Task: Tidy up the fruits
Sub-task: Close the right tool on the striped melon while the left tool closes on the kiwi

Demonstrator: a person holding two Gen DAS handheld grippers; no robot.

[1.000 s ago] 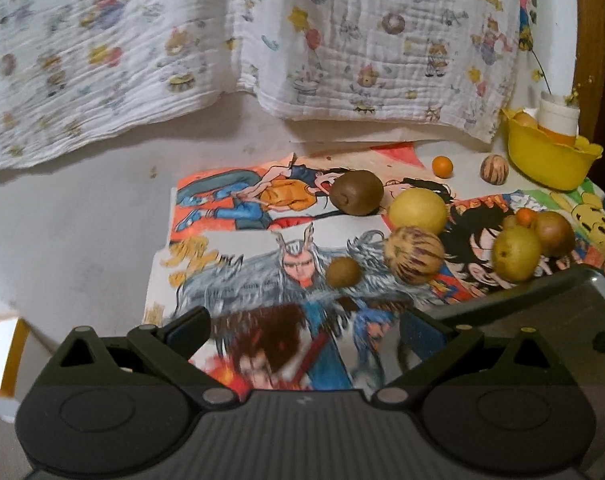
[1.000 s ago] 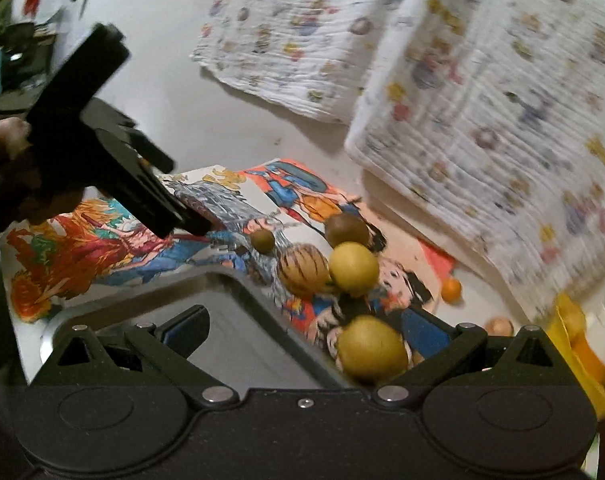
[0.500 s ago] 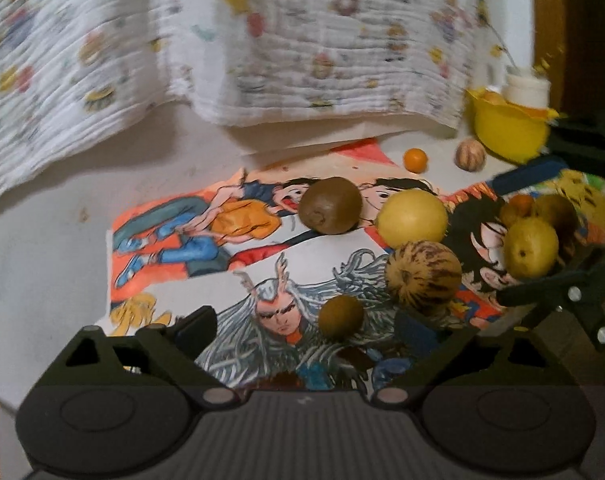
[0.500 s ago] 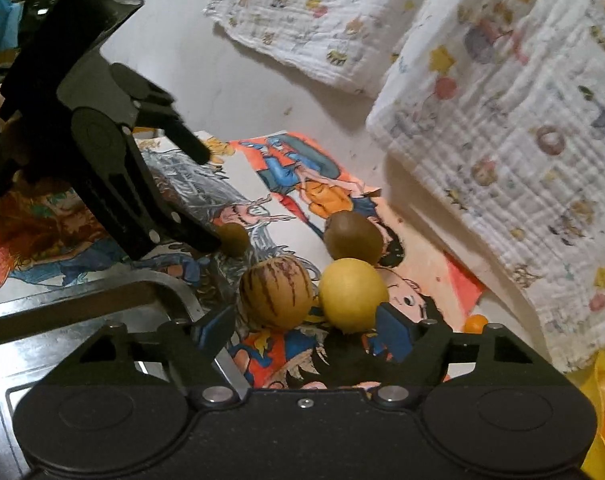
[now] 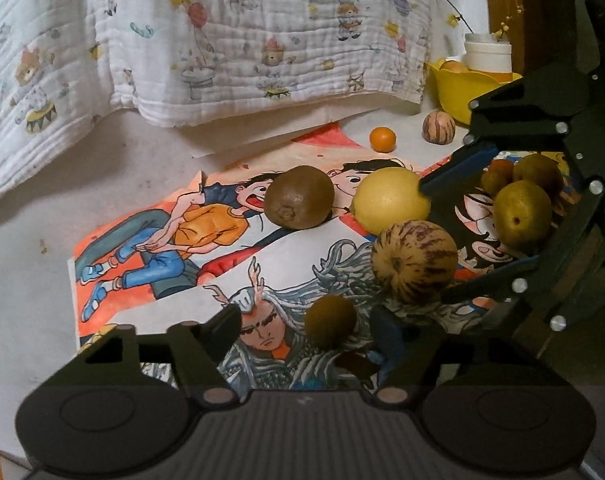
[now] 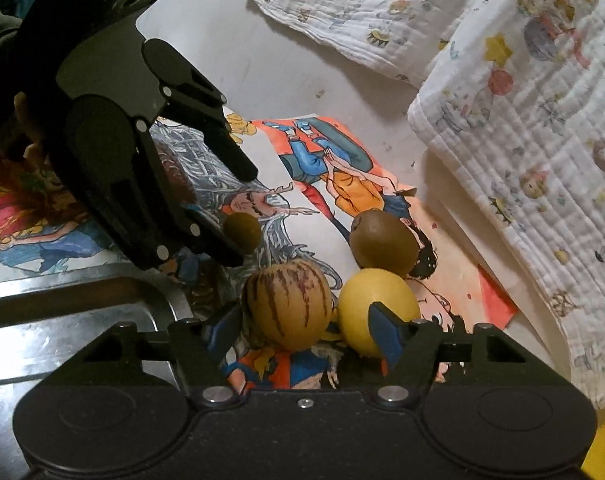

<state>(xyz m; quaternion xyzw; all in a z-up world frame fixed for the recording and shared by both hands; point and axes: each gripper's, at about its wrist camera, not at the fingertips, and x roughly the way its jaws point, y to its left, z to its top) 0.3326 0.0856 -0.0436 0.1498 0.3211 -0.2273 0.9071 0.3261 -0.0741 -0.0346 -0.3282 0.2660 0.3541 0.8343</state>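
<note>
Both grippers have dropped closer to the fruit, fingers closing. Left gripper (image 5: 302, 316) stands half-narrowed around the small fuzzy brown kiwi (image 5: 329, 321), contact unclear. Right gripper (image 6: 302, 328) half-narrowed astride the smooth purple-striped pepino melon (image 6: 288, 304), beside the round yellow lemon (image 6: 376, 306), on glossy cartoon posters (image 5: 222, 236).
</note>
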